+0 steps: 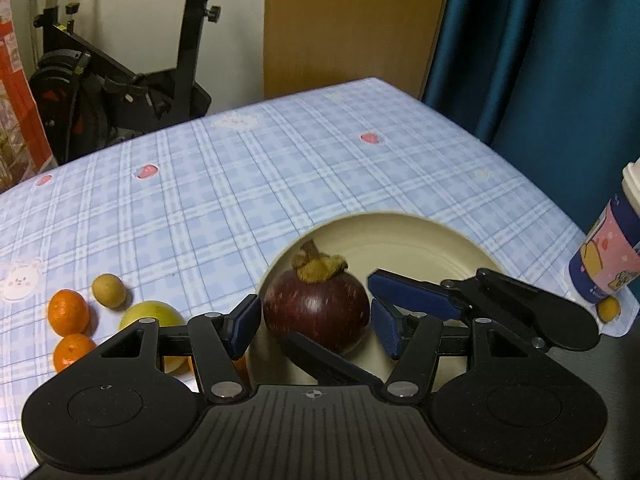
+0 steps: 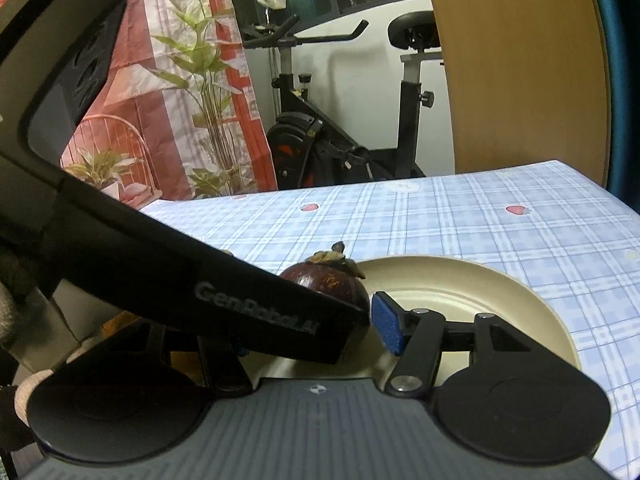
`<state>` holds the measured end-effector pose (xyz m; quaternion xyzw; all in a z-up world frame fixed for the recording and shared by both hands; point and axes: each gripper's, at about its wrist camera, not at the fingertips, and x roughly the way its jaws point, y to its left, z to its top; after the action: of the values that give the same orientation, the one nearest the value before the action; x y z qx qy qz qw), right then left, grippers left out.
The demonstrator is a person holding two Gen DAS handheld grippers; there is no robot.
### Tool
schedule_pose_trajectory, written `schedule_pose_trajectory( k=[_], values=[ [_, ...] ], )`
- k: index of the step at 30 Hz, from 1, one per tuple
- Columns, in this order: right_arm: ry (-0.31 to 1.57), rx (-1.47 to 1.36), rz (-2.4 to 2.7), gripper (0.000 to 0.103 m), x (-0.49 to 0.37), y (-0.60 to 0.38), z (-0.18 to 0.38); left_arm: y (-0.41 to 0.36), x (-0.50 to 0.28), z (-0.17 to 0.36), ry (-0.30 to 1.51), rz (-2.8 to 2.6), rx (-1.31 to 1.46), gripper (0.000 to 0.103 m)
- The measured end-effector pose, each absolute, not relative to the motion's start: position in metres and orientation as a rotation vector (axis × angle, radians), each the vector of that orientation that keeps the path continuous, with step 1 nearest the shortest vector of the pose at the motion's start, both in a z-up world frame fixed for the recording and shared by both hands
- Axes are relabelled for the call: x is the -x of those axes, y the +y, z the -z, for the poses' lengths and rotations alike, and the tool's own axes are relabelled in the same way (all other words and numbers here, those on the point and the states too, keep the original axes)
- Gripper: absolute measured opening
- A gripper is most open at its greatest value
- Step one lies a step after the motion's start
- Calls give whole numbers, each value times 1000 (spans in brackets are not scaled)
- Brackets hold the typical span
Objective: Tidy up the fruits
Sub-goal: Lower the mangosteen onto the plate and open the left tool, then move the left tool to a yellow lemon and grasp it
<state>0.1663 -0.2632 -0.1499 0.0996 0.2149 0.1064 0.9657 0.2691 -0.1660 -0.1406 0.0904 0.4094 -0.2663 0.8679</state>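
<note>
The round dark-purple mangosteen (image 1: 316, 312) with its dry brown calyx sits on the cream round plate (image 1: 420, 236), looking firm, smooth, fairly heavy; best taken across its widest sides. The left gripper (image 1: 316, 326) brackets it half-wide, apparently pressing. The right gripper (image 2: 340, 328) crowds alongside; its grip is unclear, and small oranges (image 1: 68, 312) wait on the checked counter (image 1: 240, 184).

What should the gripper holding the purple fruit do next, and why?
Probably open the left gripper: its pads grip the mangosteen, which already seems to sit on the cream plate, so letting go would leave it there.
</note>
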Motion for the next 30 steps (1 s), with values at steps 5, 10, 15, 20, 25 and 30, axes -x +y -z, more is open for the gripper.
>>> schedule_pose_trajectory(
  k=[5,10,15,20,25,30],
  values=[
    [412,-225,-216,66,-163,-267,149,-148,-260,123,821,542,-122,63],
    [402,-245,-213,66,-152,-268,148,-115,-240,106,761,476,-44,63],
    [381,-284,-196,66,-136,-271,141,-77,-213,91,708,397,-12,63],
    [369,-296,-209,66,-125,-265,131,-52,-192,83,679,299,-41,64],
    [391,-269,-232,66,-113,-247,125,-28,-177,87,682,291,13,64],
    [406,-188,-265,66,-105,-222,117,-18,-161,100,704,316,44,63]
  ],
)
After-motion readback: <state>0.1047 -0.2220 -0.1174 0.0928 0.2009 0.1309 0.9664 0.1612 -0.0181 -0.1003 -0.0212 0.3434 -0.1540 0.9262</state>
